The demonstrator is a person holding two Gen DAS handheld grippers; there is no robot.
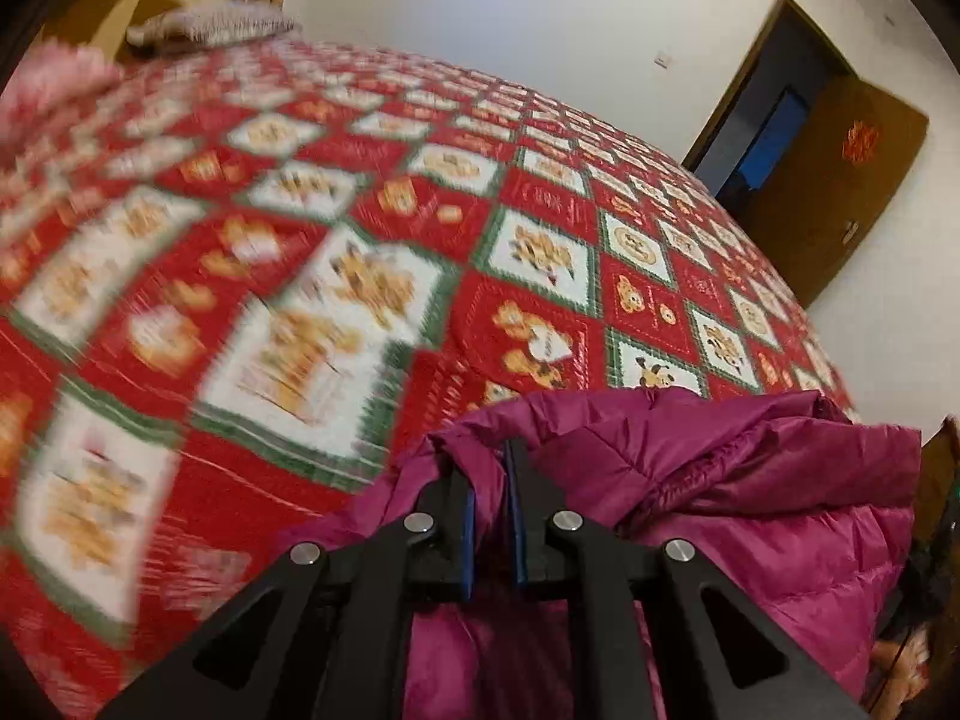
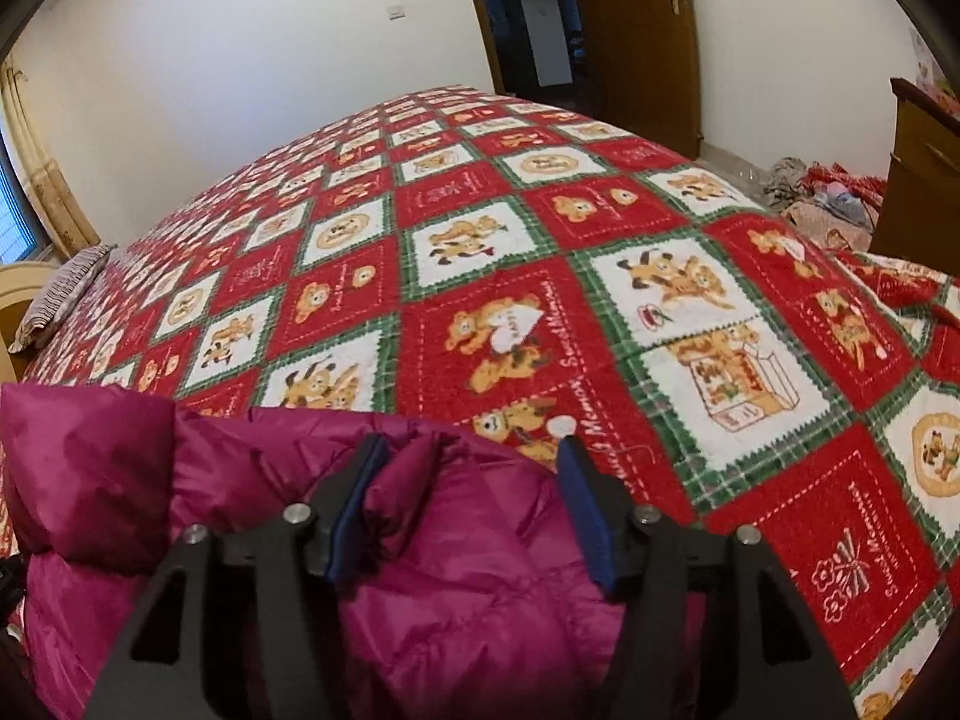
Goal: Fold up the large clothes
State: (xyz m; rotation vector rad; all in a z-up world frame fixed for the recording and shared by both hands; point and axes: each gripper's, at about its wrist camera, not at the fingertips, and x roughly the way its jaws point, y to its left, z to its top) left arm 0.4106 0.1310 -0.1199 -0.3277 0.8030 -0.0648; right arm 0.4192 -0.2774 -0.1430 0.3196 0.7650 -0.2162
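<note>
A magenta puffer jacket [image 1: 750,510] lies bunched at the near edge of a bed with a red, white and green bear-pattern blanket [image 1: 540,240]. My left gripper [image 1: 489,450] is shut on a fold of the jacket's edge. In the right wrist view the same jacket [image 2: 450,570] fills the lower left. My right gripper [image 2: 471,450] is open, with its fingers standing over the jacket and a puffy fold lying between them against the left pad [image 2: 354,516].
A striped pillow [image 2: 60,294] lies at the head of the bed, also seen in the left wrist view [image 1: 210,24]. A brown door [image 2: 636,30] stands open past the bed. A heap of clothes [image 2: 828,198] lies on the floor by a wooden cabinet [image 2: 924,180].
</note>
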